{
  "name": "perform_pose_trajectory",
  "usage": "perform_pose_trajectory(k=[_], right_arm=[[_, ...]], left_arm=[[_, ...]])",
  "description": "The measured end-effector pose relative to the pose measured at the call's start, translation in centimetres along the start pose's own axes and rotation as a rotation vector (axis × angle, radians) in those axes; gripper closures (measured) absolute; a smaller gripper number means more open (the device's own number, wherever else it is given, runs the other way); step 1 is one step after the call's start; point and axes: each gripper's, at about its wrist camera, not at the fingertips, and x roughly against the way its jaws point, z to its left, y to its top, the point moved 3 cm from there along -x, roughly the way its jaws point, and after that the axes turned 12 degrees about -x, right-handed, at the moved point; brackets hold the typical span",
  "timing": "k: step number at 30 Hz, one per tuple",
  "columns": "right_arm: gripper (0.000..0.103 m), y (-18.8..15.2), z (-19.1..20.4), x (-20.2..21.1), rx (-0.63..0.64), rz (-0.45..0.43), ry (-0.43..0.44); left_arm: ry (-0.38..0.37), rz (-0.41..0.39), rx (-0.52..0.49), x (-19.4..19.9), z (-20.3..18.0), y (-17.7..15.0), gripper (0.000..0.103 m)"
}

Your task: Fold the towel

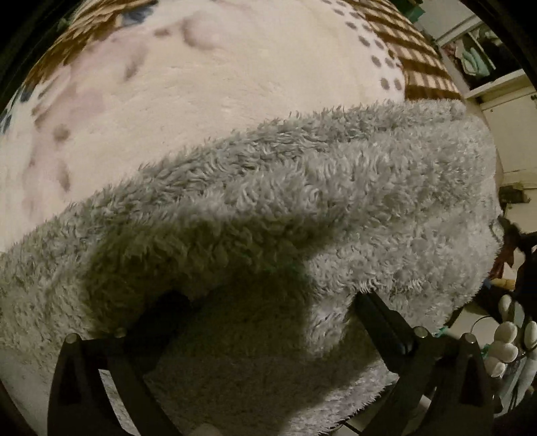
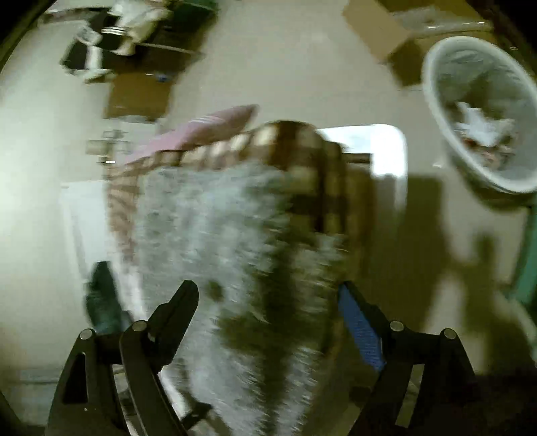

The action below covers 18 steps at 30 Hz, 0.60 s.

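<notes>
A fluffy grey towel [image 1: 302, 187] lies across a cream blanket [image 1: 201, 84] on a bed, with one edge doubled over into a thick fold. My left gripper [image 1: 265, 302] is low against that fold. Its jaws stand wide apart and open, with towel pile bulging between them, and its left finger is half buried under the fold. The right wrist view is motion-blurred. There the towel [image 2: 208, 228] hangs over the bed's corner, and my right gripper [image 2: 268, 295] is open with the cloth passing between its spread fingers [image 2: 359, 322].
A brown checked bedcover [image 2: 302, 141] wraps the bed's corner, with a pink cloth [image 2: 214, 124] behind it. On the pale floor stand a white basket [image 2: 436, 110] holding scraps, cardboard boxes [image 2: 379, 23] and dark clutter [image 2: 110, 43]. A shelf with clothes [image 1: 476, 57] stands beyond the bed.
</notes>
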Motion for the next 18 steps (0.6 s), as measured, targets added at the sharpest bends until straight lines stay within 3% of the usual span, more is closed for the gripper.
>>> perform_pose_trajectory(k=[4, 11, 15, 18], right_arm=[[0.023, 0.1, 1.5, 0.7, 0.035, -0.058, 0.115], [0.021, 1.1, 2.0, -1.5, 0.038, 0.002, 0.141], [0.027, 1.0, 2.2, -0.9, 0.031, 0.097, 0.341], [0.027, 1.1, 2.1, -1.0, 0.061, 0.086, 0.305]], left_arm=[[0.011, 0.004, 0.015, -0.4, -0.3, 0.7, 0.0], [0.059, 0.044, 0.037, -1.5, -1.0, 1.6, 0.0], [0.067, 0.066, 0.047, -1.8, -1.3, 2.2, 0.0], [0.058, 0.069, 0.05, -1.8, -1.4, 2.0, 0.0]])
